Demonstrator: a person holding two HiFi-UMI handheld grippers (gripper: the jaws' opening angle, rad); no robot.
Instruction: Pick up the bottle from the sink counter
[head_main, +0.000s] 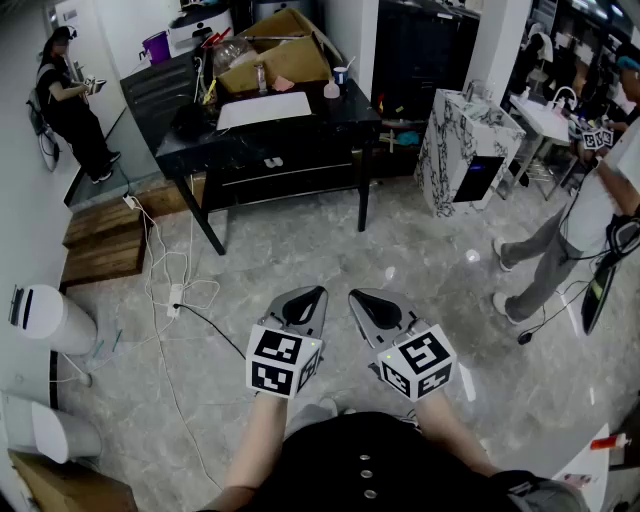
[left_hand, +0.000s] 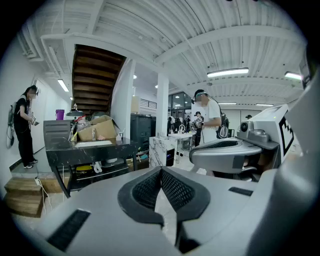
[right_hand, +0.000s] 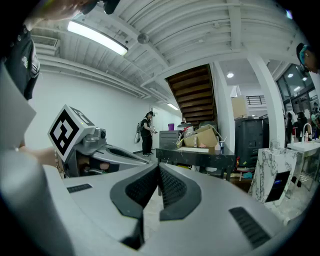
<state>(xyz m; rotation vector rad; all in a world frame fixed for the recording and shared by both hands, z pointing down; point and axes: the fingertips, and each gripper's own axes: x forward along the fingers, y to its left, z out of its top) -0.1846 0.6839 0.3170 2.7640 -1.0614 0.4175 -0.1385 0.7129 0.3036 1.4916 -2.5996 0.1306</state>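
Fingers (left_hand: 142, 192) of left gripper (head_main: 312, 296) and right gripper (head_main: 360, 298): clenched, empty. Bottle (head_main: 262, 78): upright near tabletop (head_main: 340, 112) back edge, well apart. Task apparently unstarted; approach, grasp and lift remain.

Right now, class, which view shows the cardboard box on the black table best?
The head view: the cardboard box appears largest, seen from above. Both gripper views show the cardboard box small, distant and side-on.

Grey marble-tile floor (head_main: 300, 250), white wall (head_main: 20, 200) on left. Black table (head_main: 340, 115) at back, marble-pattern cabinet (head_main: 450, 160) right of it. Wooden pallets (head_main: 105, 240), loose cables (head_main: 165, 270). Strip light (right_hand: 97, 37), wooden stair underside (left_hand: 95, 75).
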